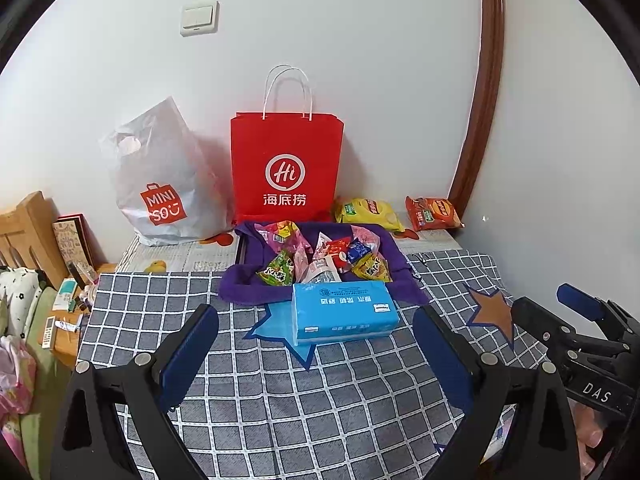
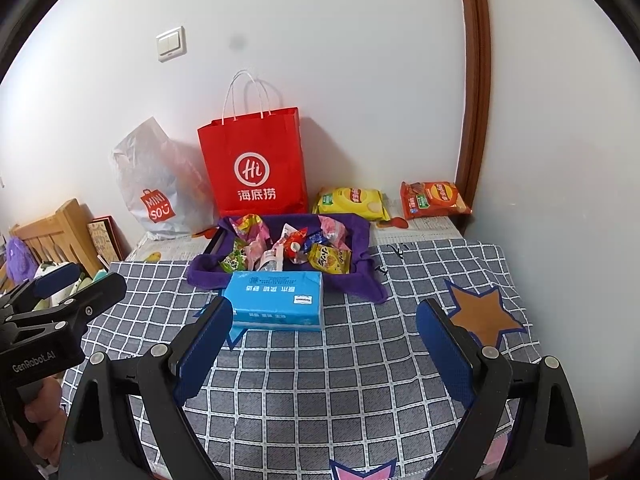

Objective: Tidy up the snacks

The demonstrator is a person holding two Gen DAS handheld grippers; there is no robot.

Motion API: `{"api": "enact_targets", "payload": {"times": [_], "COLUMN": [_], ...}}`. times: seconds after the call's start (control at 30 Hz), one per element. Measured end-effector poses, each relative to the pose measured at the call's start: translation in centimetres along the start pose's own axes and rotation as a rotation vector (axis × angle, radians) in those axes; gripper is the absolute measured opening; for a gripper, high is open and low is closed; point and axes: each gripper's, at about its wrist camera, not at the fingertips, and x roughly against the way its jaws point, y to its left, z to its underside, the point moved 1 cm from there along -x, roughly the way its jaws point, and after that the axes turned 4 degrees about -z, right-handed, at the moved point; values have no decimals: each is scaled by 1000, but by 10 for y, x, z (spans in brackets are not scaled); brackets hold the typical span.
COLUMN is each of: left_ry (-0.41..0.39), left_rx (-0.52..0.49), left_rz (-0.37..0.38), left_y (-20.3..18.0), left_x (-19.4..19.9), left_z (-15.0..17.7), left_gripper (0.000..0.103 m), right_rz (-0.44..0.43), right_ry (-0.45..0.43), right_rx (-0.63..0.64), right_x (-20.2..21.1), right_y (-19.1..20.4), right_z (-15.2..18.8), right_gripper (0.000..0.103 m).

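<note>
A tray lined with purple cloth holds several small snack packets. A blue tissue pack lies just in front of it. Behind the tray, a yellow chip bag and an orange chip bag lie against the wall. My left gripper is open and empty, short of the tissue pack. My right gripper is open and empty too, hovering over the checked cloth.
A red paper bag and a white plastic bag stand against the wall. The grey checked cloth covers the table. A wooden headboard and clutter lie left; a brown door frame rises right.
</note>
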Motion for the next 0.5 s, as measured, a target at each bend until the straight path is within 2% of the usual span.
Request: {"api": "enact_targets", "payload": {"times": [0.5], "left_ry": [2], "left_rx": [1], "left_rz": [-1], "left_y": [-2], "left_x": [0], "left_z": [0], "left_gripper": [98], "right_rz": [-5], "right_ry": [-2], "right_rx": [-5], "right_x": [0], "right_y": [0], "right_z": [0], "right_gripper": [92]}}
